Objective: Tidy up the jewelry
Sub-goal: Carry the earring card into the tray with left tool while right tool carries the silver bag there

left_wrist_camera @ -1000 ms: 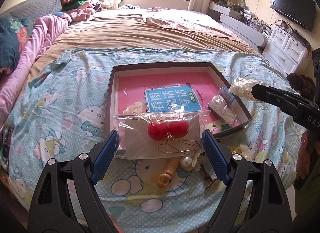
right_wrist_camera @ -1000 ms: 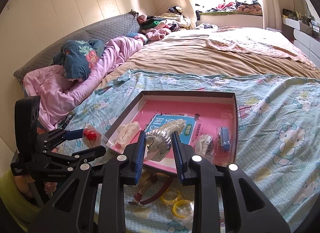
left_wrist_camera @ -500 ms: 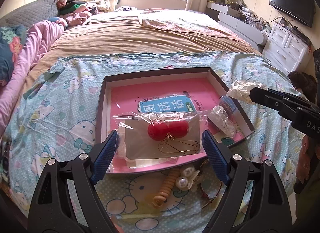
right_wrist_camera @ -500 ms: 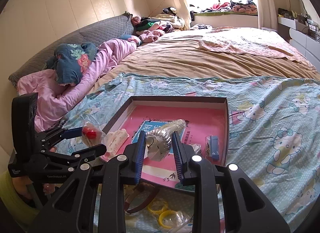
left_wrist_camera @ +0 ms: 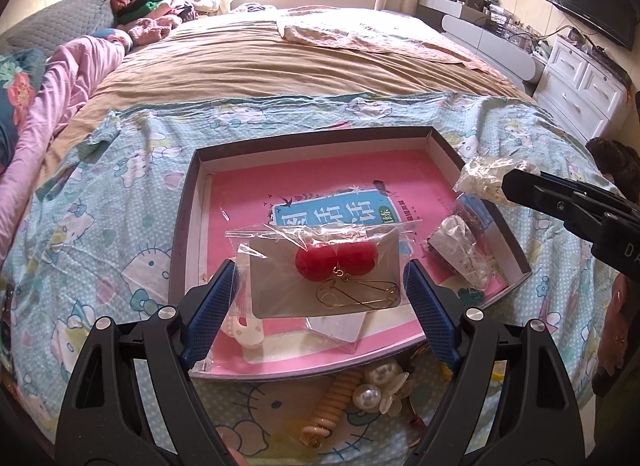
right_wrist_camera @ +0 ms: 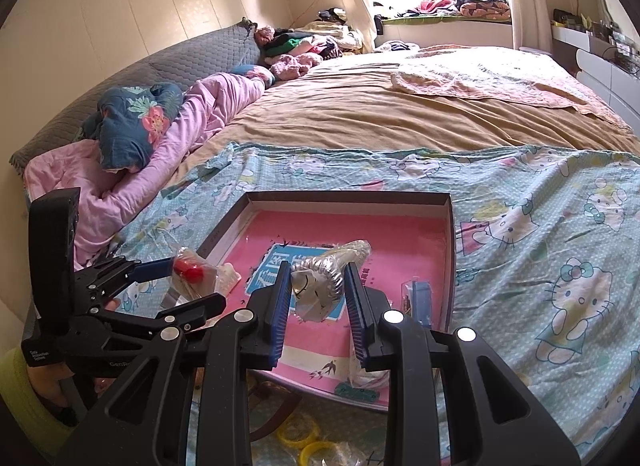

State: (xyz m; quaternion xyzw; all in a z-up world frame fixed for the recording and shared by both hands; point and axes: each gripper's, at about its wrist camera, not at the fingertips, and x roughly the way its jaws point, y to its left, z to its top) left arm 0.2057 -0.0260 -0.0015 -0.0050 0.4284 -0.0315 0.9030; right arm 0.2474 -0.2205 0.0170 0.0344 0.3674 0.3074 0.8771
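Two views. Left wrist: left gripper clamps clear crinkly earring bag, two red balls, gold wire hoops, frame centre, over shallow pink-lined box. Pearl clip lower centre on quilt. Right wrist: right gripper pinches shiny crumpled silver packet, centre, above box.

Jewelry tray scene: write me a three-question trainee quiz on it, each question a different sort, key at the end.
1. True or false: the left gripper holds a clear bag with red ball earrings above the tray.
2. What does the right gripper hold? A) a yellow bangle B) a silvery crinkled packet C) a pearl clip
3. Name the colour of the tray's floor.

Key: 1 true; 2 B; 3 pink.
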